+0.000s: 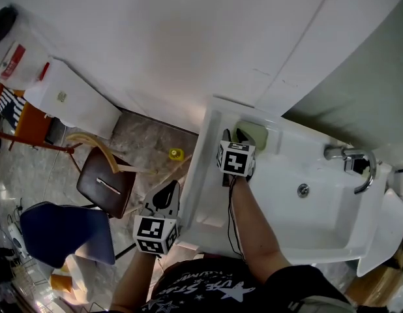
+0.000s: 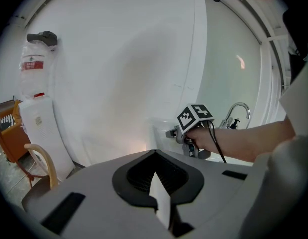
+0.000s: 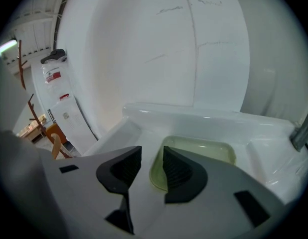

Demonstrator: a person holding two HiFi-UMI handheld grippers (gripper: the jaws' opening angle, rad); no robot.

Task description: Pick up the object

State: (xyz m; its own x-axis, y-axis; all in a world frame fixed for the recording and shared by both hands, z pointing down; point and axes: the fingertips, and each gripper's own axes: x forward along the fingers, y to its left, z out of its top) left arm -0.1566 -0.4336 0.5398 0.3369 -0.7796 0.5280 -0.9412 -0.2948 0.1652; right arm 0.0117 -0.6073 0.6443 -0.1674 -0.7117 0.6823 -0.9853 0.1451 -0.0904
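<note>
On sink [image 1: 319,223] corner, pale green dish [image 3: 204,151] at right tool [image 3: 150,159] tips

- Smooth white curved wall [image 1: 188,38], seamed; I see it behind everything.
- Mottled grey stone floor [image 1: 146,139].
- White ceramic washbasin [image 1: 319,230] with curved chrome tap [image 1: 358,165].
- Brown padded chair [image 1: 104,186], pale wooden frame.
- White boxy water dispenser [image 1: 74,100], clear plastic bottle [image 1: 15,51] on top.

Your left hand-held gripper [image 1: 166,196] and right hand-held gripper [image 1: 239,135] are grey with black ribbed pads [image 3: 175,170] and black-and-white marker cubes [image 1: 235,158]; your dark shirt [image 1: 201,291] seems star-printed.
</note>
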